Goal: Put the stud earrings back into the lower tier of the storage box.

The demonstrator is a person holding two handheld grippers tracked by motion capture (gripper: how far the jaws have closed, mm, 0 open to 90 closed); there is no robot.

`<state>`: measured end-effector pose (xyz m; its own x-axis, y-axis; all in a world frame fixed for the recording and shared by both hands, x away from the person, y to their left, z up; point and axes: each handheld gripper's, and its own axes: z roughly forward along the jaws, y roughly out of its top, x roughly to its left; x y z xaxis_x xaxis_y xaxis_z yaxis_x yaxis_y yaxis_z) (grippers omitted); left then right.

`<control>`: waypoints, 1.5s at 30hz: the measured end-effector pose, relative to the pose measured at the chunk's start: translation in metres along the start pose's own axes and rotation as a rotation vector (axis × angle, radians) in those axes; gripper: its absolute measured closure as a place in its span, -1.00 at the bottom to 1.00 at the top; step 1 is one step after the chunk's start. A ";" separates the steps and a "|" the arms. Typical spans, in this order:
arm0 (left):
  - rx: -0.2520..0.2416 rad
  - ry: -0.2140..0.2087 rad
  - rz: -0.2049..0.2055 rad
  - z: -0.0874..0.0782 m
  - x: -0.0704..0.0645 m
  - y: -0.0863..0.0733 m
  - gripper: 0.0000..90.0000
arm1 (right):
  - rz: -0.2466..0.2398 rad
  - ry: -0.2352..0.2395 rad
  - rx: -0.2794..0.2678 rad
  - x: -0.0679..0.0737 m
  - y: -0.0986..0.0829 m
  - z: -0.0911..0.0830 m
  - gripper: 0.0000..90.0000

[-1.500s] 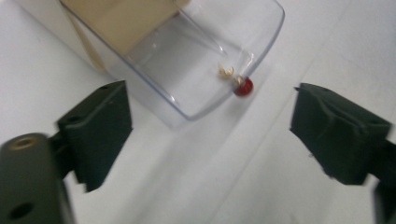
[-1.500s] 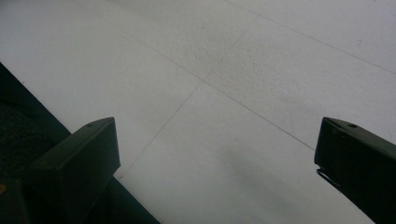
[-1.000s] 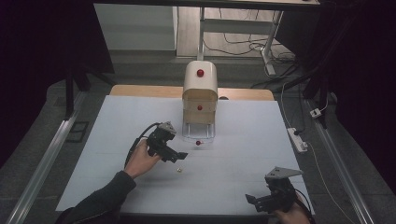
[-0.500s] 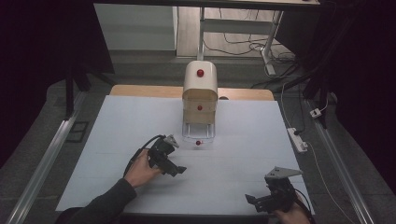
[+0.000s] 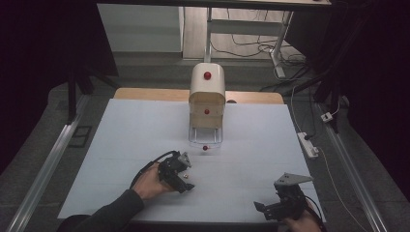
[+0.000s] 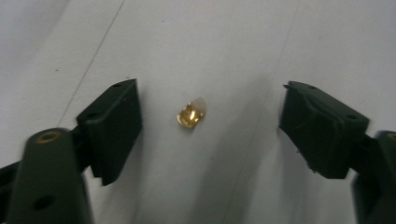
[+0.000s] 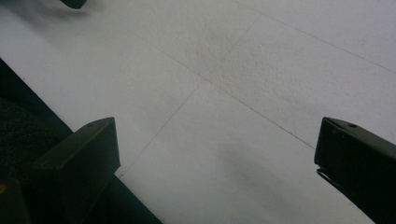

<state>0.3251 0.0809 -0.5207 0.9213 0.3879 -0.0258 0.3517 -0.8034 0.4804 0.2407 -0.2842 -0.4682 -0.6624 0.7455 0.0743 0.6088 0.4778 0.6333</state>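
Since a second ago, high view: the left gripper (image 5: 180, 178) has drawn back toward 6 o'clock from the cream dispenser (image 5: 207, 104); the right gripper (image 5: 278, 208) idles, jaws wide, at 5 o'clock. Left gripper view: jaws wide around a small gold-wrapped candy (image 6: 190, 113) lying loose between them, slightly left of centre, so an uneven closure could flick it away. Right gripper view: wide jaws over bare white table mat (image 7: 261, 70).

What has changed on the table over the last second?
The left gripper drew back toward the person, its open fingers now either side of a small gold piece lying on the table, not gripped. The right gripper and the cream box stayed put.
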 end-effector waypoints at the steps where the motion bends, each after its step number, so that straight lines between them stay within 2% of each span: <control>1: 0.002 -0.005 0.004 -0.001 0.000 0.000 -0.32 | 0.000 0.000 0.000 0.000 0.000 0.000 -1.00; 3: -0.003 -0.010 0.017 -0.004 0.000 -0.001 0.02 | -0.002 0.000 0.001 0.000 0.000 0.000 -1.00; 6: 0.005 -0.014 0.036 -0.004 -0.003 0.001 0.27 | -0.003 0.001 0.002 0.001 0.000 0.000 -1.00; 7: 0.009 -0.019 0.043 -0.004 -0.004 0.002 0.45 | -0.003 0.001 0.007 0.001 0.000 0.000 -1.00; 8: 0.010 -0.019 0.046 -0.004 -0.005 0.003 0.45 | -0.003 0.001 0.007 0.001 0.000 0.000 -1.00; 9: 0.012 -0.026 0.047 -0.004 -0.005 0.003 0.67 | -0.006 0.000 0.009 0.001 0.000 0.001 -1.00; 10: 0.011 -0.032 0.052 -0.004 -0.006 0.004 0.67 | -0.006 0.000 0.009 0.001 0.000 0.001 -1.00; 11: 0.011 -0.028 0.049 -0.003 -0.007 0.004 0.77 | -0.007 -0.001 0.010 0.001 0.000 0.001 -1.00; 13: 0.016 -0.031 0.044 -0.004 -0.006 0.005 0.81 | -0.015 -0.003 0.011 0.001 0.000 0.001 -1.00; 19: 0.003 -0.073 -0.008 -0.004 0.000 0.004 0.82 | -0.021 -0.002 0.011 0.002 0.000 0.001 -0.95; 21: -0.003 -0.075 -0.021 -0.004 0.002 0.004 0.82 | -0.023 -0.002 0.010 0.002 0.000 0.001 -0.95; 24: -0.039 -0.084 -0.048 -0.007 0.005 0.006 0.82 | -0.024 -0.001 0.009 0.002 0.000 0.001 -0.95; 28: -0.078 -0.081 -0.082 -0.010 0.007 0.008 0.82 | -0.023 -0.001 0.008 0.002 0.000 0.001 -0.95; 36: -0.116 -0.064 -0.108 -0.019 0.012 0.009 0.82 | -0.017 -0.001 0.003 0.001 0.000 0.000 -0.97; 38: -0.140 -0.063 -0.132 -0.021 0.013 0.009 0.82 | -0.017 -0.003 0.003 0.001 0.000 0.000 -0.97; 45: -0.179 -0.056 -0.165 -0.029 0.020 0.009 0.82 | -0.020 -0.001 0.004 0.001 0.000 0.000 -0.97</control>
<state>0.3419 0.0943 -0.4910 0.8633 0.4777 -0.1628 0.4679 -0.6367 0.6129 0.2401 -0.2828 -0.4684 -0.6736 0.7366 0.0611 0.5976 0.4942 0.6314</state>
